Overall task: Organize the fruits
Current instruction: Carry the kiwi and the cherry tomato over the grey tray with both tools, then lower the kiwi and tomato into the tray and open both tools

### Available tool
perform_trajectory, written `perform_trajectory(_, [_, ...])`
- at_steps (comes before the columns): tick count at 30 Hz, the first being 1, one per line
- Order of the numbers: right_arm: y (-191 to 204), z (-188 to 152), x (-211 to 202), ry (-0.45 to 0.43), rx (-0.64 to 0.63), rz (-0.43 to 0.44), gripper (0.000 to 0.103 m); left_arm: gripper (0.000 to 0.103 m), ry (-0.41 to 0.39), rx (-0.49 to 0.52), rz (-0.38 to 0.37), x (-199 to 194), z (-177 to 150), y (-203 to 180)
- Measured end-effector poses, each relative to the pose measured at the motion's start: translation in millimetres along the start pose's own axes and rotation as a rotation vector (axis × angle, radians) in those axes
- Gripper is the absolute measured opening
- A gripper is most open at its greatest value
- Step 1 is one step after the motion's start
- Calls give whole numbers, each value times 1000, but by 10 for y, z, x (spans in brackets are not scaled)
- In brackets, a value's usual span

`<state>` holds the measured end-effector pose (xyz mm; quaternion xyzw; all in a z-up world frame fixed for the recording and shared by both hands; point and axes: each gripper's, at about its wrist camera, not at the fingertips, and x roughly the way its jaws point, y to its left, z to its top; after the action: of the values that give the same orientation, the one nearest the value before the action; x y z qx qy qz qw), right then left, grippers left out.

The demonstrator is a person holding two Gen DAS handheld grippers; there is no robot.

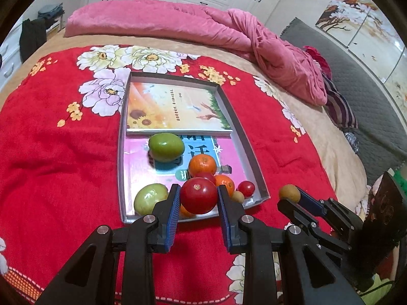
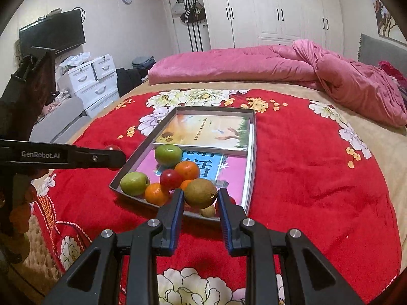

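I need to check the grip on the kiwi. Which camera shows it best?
Right wrist view: the kiwi fills the centre, clamped between the right gripper fingers. The left wrist view shows it small, at the right edge, partly hidden by that gripper.

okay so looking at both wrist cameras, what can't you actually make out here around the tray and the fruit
- Left wrist view: the orange in the tray is mostly hidden behind the red tomato held in the left gripper.
- Right wrist view: the small kiwi is partly hidden by the larger kiwi held in the right gripper.
- Both views: the lower book's cover is covered by fruit and the upper book.
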<state>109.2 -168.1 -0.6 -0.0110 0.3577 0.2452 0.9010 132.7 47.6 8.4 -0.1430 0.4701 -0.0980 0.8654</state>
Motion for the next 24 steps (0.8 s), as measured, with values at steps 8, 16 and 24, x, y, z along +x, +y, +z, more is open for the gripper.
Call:
perform_trajectory(8, [-26,29,111,11,-4,-1,27,29,16,-6,14,185,83,43])
perform_trajectory(16, [-61,-21,301,58,-1,1,27,29,36,4,54,446,161,58])
perform_trajectory(24, [-124,-81,432,92,15,2,27,29,50,3,100,663,233,111])
